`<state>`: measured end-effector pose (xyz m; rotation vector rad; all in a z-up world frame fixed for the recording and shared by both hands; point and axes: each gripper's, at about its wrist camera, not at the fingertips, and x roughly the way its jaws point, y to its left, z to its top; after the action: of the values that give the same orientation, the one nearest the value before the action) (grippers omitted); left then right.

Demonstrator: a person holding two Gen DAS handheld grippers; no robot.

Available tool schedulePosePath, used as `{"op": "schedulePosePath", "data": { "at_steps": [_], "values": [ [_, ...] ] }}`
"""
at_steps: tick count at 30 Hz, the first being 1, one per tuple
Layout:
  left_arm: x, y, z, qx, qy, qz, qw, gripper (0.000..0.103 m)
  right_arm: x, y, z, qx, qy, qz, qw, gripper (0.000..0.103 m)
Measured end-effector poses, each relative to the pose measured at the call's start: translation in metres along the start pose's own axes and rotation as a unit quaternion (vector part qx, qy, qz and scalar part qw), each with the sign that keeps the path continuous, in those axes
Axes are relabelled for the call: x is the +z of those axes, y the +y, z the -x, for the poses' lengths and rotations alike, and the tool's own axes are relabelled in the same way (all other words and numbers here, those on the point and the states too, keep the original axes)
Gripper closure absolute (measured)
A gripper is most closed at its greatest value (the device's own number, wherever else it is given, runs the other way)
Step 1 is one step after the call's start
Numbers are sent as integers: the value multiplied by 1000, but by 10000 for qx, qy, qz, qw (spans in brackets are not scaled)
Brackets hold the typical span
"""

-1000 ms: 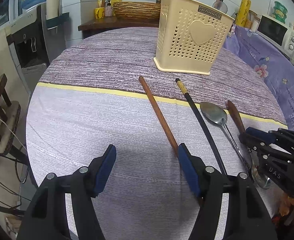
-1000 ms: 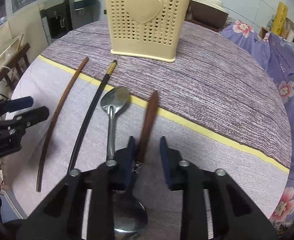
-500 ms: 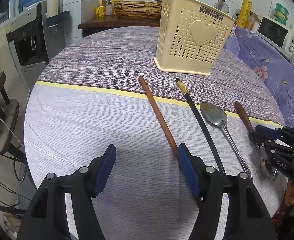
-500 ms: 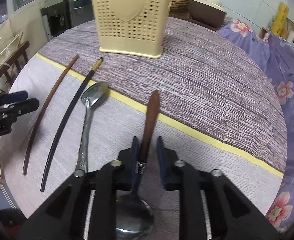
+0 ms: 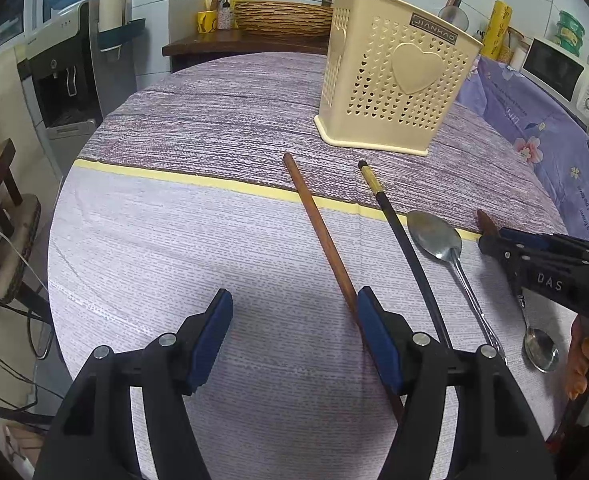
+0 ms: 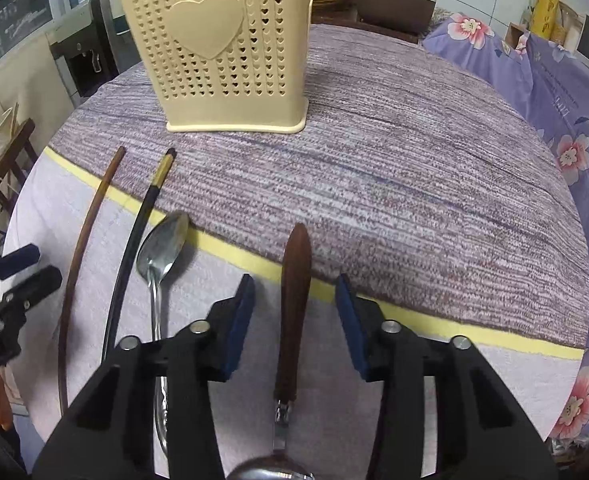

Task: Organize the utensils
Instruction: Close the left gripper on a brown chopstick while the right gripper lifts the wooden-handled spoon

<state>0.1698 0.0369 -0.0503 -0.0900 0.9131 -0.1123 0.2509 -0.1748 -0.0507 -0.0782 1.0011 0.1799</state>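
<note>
a round surface (image 5: 222, 128) carries a purple-grey striped cloth crossed by a yellow band, with kitchen clutter and a purple floral cover behind it. a cream perforated plastic utensil basket with a raised heart (image 5: 394, 76) stands upright on the far half of the cloth. four utensils lie side by side in front of it, well apart from its base: a brown wooden chopstick (image 5: 320, 232), a black chopstick with a gold band (image 5: 402, 232), an all-metal spoon (image 5: 438, 236) with its bowl toward the basket, and a spoon with a dark wooden handle (image 6: 292, 292) whose metal bowl lies nearest the camera. the left claw (image 5: 292, 336) hovers over the near cloth with its blue pads set wide; nothing lies between them, and the brown chopstick passes just beside and under the right pad. the right claw (image 6: 294, 316) straddles the wooden handle; its jaws have just been closing, yet a clear gap shows on each side of the handle, so the pads do not press it. the handle crosses the yellow band and lies flat on the cloth.
</note>
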Motion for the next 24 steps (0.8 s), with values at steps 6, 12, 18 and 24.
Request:
{"op": "schedulePosePath", "data": {
  "at_steps": [6, 12, 18, 24],
  "values": [
    [18, -6, -11, 105, -8, -85, 9999, 39, 6, 4, -3, -7, -13, 6, 10000, 86],
    [44, -6, -30, 168, 101, -83, 9998, 51, 4, 3, -3, 39, -35, -27, 10000, 86],
    [72, -8, -55, 312, 273, -59, 9991, 65, 3, 3, -3, 13, -86, -67, 9999, 86],
    [82, -20, -66, 499, 301, -268, 9979, 91, 3, 3, -3, -6, -89, -84, 9999, 86]
  ]
}}
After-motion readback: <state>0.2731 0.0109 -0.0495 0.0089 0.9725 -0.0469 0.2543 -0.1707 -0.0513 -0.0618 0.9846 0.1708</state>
